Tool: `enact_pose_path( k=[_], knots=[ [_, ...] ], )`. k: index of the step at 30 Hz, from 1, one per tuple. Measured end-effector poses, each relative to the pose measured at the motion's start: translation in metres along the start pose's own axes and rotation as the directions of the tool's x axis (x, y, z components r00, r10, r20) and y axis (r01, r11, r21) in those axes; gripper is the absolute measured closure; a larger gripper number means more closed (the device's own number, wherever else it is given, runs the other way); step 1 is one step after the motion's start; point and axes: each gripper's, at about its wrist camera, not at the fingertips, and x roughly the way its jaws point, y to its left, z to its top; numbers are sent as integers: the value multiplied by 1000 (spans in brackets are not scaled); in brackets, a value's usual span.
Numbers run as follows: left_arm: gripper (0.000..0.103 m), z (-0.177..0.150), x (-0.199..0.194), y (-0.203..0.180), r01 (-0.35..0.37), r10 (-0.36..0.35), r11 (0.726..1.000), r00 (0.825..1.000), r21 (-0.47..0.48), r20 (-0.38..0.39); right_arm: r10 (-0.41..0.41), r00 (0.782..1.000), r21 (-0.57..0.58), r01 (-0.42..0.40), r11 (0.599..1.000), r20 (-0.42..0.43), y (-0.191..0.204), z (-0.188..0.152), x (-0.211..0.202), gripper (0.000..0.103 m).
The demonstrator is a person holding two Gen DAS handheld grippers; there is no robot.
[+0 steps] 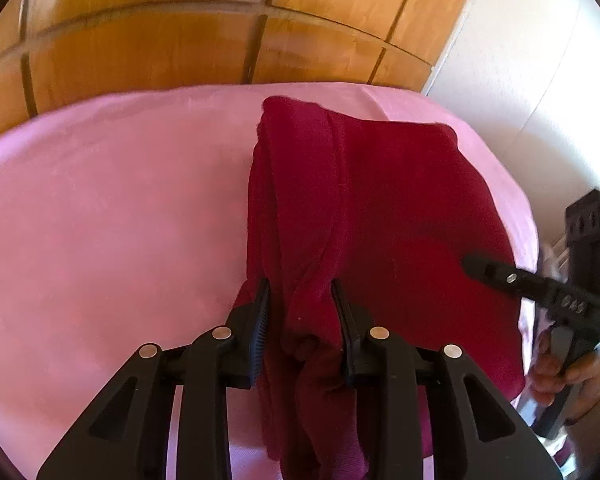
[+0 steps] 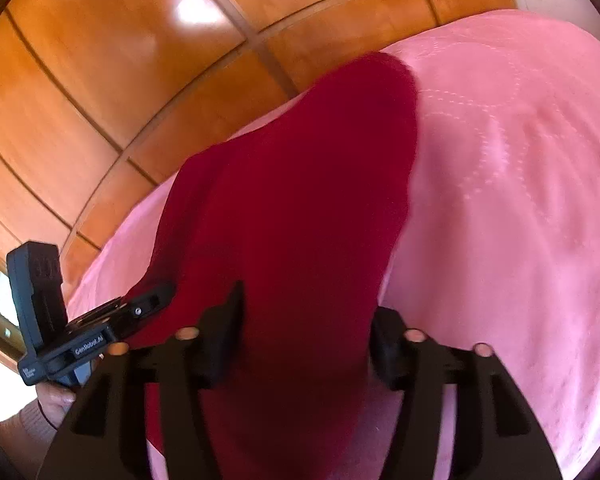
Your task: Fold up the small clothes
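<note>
The left hand-held gripper [image 1: 300, 300] stands narrow, w/ its fingers clamped on a bunched fold of the dark red garment [image 1: 380, 200]. The right hand-held gripper [image 2: 308, 320] stands wide; the cloth passes between its fingers, but grip I cannot tell. The garment lies on a pink bed cover [image 1: 120, 220], a wooden panel wall [image 1: 180, 40] behind.
</note>
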Motion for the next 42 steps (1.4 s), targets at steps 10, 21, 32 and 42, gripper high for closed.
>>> enact_pose_path(
  k=[10,21,32,42],
  knots=[
    [72,0,-28,-1,-66,71,996,993,-53,94,-51,989,-195,77,978,136,69,24,-35,35],
    [55,-2,-13,7,-119,122,989,992,-88,31,-256,965,-200,263,944,59,64,19,44,24],
    [28,-16,-69,-9,-191,204,977,967,-93,155,-239,955,-147,265,953,177,90,-3,-21,9],
    [9,-44,-117,-25,-287,304,952,925,-106,229,-404,884,-70,430,900,235,123,-56,-52,2]
  ],
)
